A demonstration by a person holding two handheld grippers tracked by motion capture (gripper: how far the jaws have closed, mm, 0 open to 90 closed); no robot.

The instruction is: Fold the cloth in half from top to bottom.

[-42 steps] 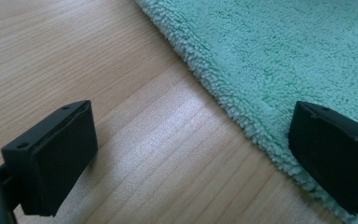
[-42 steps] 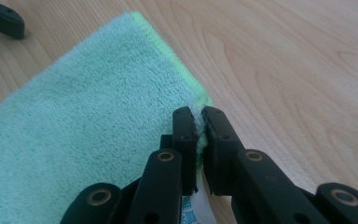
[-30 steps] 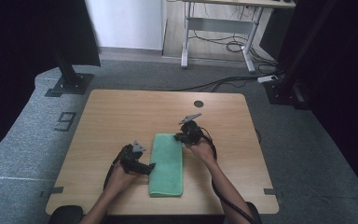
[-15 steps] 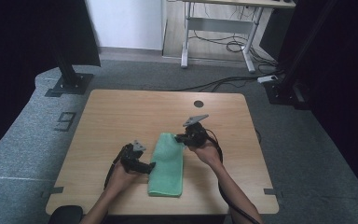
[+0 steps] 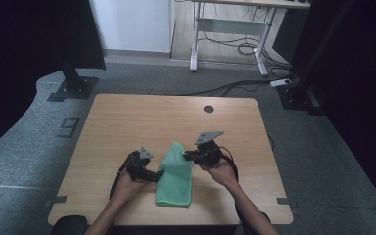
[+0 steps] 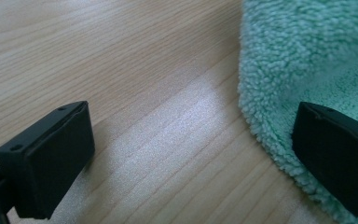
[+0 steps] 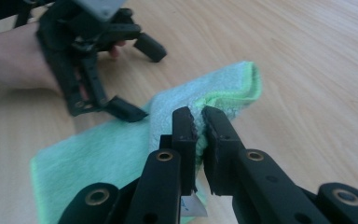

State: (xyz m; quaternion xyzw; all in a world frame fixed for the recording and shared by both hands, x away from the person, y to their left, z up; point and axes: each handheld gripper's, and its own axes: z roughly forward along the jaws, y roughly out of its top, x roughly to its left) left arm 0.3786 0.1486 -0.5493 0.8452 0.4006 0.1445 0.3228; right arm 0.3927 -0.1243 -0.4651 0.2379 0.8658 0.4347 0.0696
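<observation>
A green towel [image 5: 175,183] lies lengthwise on the wooden table [image 5: 127,122], with its far end pulled up into a peak. My right gripper [image 5: 188,155] is shut on the towel's far right edge and holds that fold off the table; in the right gripper view the jaws [image 7: 198,126] pinch the fluffy cloth [image 7: 107,149]. My left gripper [image 5: 154,175] stands open at the towel's left edge. In the left gripper view [image 6: 193,154] one jaw rests over bare wood and the other over the towel's edge [image 6: 307,56]. The right gripper view also shows the left gripper [image 7: 140,79], held by a hand.
A round cable hole [image 5: 208,108] sits near the table's far edge. Grey carpet, dark stand bases [image 5: 73,88] and a desk frame with cables [image 5: 230,44] lie beyond the table. Bare wood extends on both sides of the towel.
My right gripper has risen and shifted a little sideways with the towel's edge in it, so the flat far end has bunched into a raised peak. The left gripper has stayed put.
</observation>
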